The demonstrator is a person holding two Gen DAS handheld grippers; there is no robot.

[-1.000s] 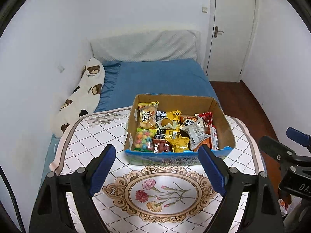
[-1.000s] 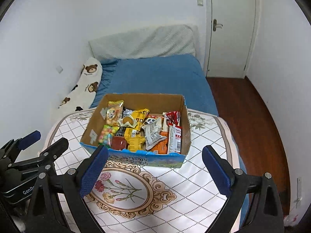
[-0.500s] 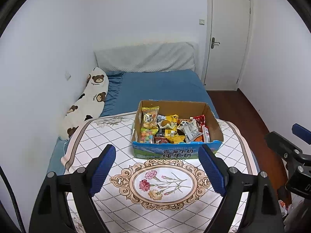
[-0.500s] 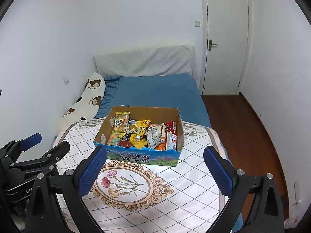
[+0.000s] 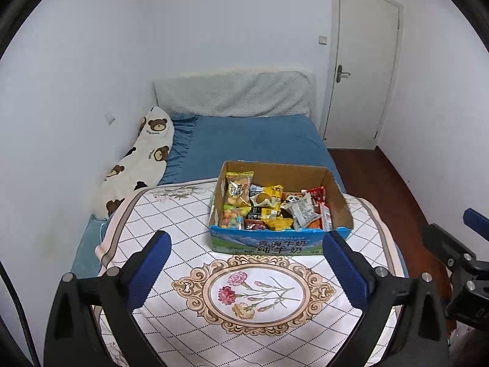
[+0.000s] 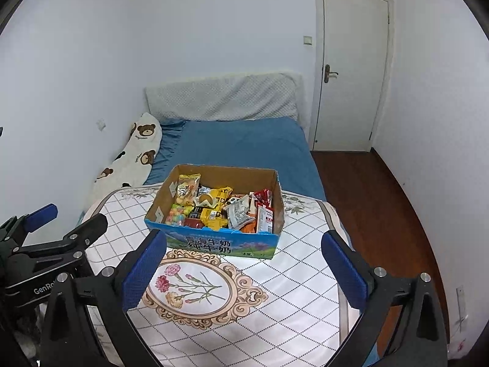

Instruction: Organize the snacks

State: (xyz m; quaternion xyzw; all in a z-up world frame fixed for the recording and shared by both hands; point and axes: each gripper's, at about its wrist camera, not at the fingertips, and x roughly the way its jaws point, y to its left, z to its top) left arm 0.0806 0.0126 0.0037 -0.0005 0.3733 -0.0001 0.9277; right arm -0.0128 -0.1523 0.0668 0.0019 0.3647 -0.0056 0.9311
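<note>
Left wrist view: bear-print pillow (image 5: 134,165) lies along the wall at far left, on the blue bed (image 5: 256,140). Cardboard snack box (image 5: 337,202) sits on the far half of the floral-cloth table (image 5: 171,214), long axis across the view, printed blue side facing the camera, open top up. Packets inside lie mixed: yellow bag (image 5: 238,188) upright at left, candy-ball pack (image 5: 232,217) below it, red-and-white packet (image 5: 325,214) on edge at right. Left gripper (image 5: 244,270) has just been opening; jaws now stand wide, nothing between them but cloth. Against a second ago, box appears smaller and farther off, its printed front now showing, and both grippers have drawn back from it. Right wrist view: right gripper (image 6: 244,267) likewise spread wide and empty, near side of box (image 6: 214,244) well apart from its pads. White door (image 6: 351,67) closed at far right. Table space between grippers and box is unobstructed.
</note>
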